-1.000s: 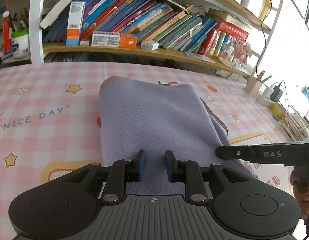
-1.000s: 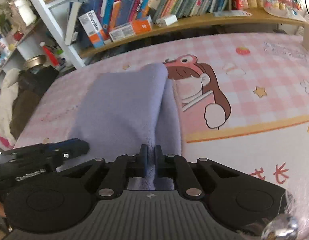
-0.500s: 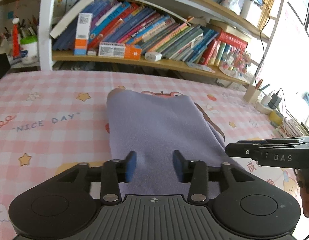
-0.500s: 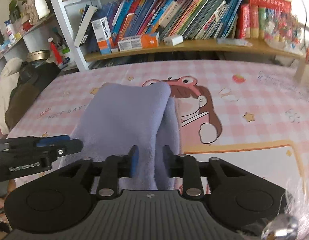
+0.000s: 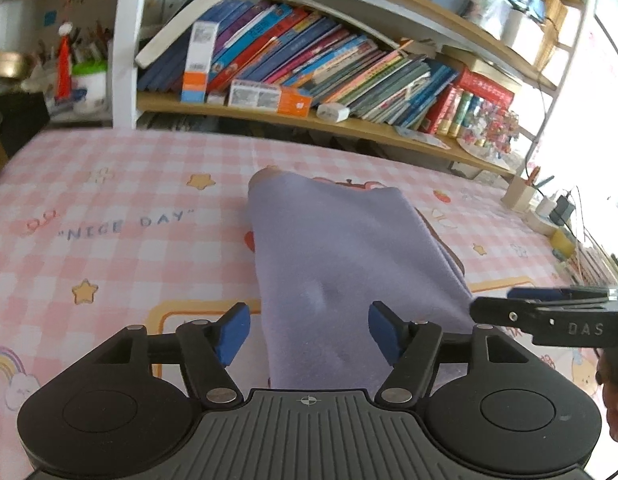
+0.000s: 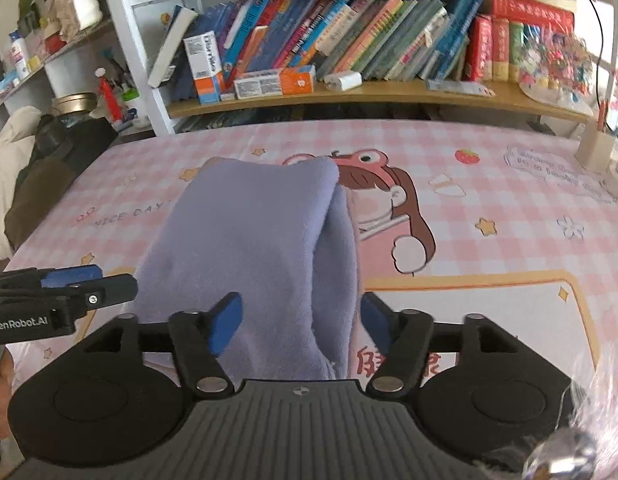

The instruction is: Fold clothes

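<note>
Opening at present, the left gripper (image 5: 309,332) has its blue pads clear of the folded lavender cloth (image 5: 349,264) lying between them on the pink checked tablecloth (image 5: 109,208). Beside it, the right gripper (image 6: 299,322) is likewise spreading, gripping nothing, the cloth's near edge between its pads.

The pink checked tablecloth with cartoon prints (image 5: 109,200) is showing the blue words "NICE DAY" in quotation marks. The black plastic right gripper (image 5: 557,316) is carrying pale letters — "DAS". The black plastic left gripper (image 6: 65,300) is showing "GenRobot.AI" in white. Book spines are staying too blurred to read.
</note>
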A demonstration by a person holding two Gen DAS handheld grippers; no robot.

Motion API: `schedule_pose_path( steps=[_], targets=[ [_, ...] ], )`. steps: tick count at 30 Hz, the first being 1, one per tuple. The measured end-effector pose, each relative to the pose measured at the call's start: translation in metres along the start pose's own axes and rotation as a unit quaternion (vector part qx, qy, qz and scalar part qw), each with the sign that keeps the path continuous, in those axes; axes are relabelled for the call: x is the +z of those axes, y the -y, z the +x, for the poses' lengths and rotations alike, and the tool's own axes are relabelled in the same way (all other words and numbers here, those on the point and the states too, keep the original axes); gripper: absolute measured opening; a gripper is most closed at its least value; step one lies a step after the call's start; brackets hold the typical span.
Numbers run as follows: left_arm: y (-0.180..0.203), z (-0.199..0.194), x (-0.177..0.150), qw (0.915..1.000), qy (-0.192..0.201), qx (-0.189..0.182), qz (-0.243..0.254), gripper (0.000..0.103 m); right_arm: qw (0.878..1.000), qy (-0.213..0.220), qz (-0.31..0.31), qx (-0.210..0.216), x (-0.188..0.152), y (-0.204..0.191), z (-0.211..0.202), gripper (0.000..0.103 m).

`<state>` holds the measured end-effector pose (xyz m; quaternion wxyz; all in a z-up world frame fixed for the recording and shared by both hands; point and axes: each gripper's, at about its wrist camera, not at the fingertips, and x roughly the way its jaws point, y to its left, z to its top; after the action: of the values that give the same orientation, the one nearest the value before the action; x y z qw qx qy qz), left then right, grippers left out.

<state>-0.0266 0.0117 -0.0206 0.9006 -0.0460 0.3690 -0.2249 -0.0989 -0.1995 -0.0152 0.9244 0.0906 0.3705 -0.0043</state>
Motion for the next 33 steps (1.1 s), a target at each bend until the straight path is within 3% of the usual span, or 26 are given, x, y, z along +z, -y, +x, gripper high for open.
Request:
schedule_pose_path(
  steps=[4, 8, 17, 20, 23, 24, 25, 28, 31, 33],
  targets=[
    [-0.018, 0.011, 0.000, 0.9989, -0.021, 0.004, -0.041, 0.067, 0.999, -0.018, 0.027, -0.004, -0.003, 0.016, 0.010, 0.069],
    [-0.032, 0.025, 0.000, 0.9969, -0.040, 0.004, -0.068, 0.067, 0.996, -0.044, 0.074, 0.024, -0.004, 0.032, 0.023, 0.069],
    [-0.047, 0.051, 0.006, 0.9901, -0.067, -0.032, -0.119, 0.070, 0.973, -0.085, 0.197, 0.084, 0.006, 0.058, 0.051, 0.068],
    [-0.052, 0.057, 0.006, 0.9860, -0.076, -0.043, -0.142, 0.070, 0.970, -0.088, 0.205, 0.096, 0.008, 0.059, 0.055, 0.063],
    [-0.054, 0.061, 0.006, 0.9829, -0.078, -0.052, -0.159, 0.068, 0.968, -0.095, 0.209, 0.105, 0.011, 0.058, 0.061, 0.050],
    [-0.054, 0.061, 0.007, 0.9826, -0.078, -0.053, -0.160, 0.064, 0.968, -0.096, 0.208, 0.105, 0.012, 0.057, 0.063, 0.048],
    [-0.055, 0.062, 0.007, 0.9813, -0.078, -0.059, -0.165, 0.054, 0.968, -0.096, 0.207, 0.104, 0.013, 0.056, 0.064, 0.044],
    [-0.049, 0.062, 0.010, 0.9814, -0.078, -0.062, -0.164, 0.044, 0.978, -0.080, 0.173, 0.083, 0.018, 0.043, 0.057, 0.030],
    [-0.031, 0.056, 0.016, 0.9907, -0.069, -0.031, -0.113, 0.040, 0.999, -0.021, 0.016, 0.045, 0.025, -0.002, 0.033, 0.026],
    [-0.022, 0.054, 0.017, 0.9947, -0.062, -0.015, -0.081, 0.040, 0.996, 0.014, -0.077, 0.040, 0.023, -0.030, 0.020, 0.026]
  ],
)
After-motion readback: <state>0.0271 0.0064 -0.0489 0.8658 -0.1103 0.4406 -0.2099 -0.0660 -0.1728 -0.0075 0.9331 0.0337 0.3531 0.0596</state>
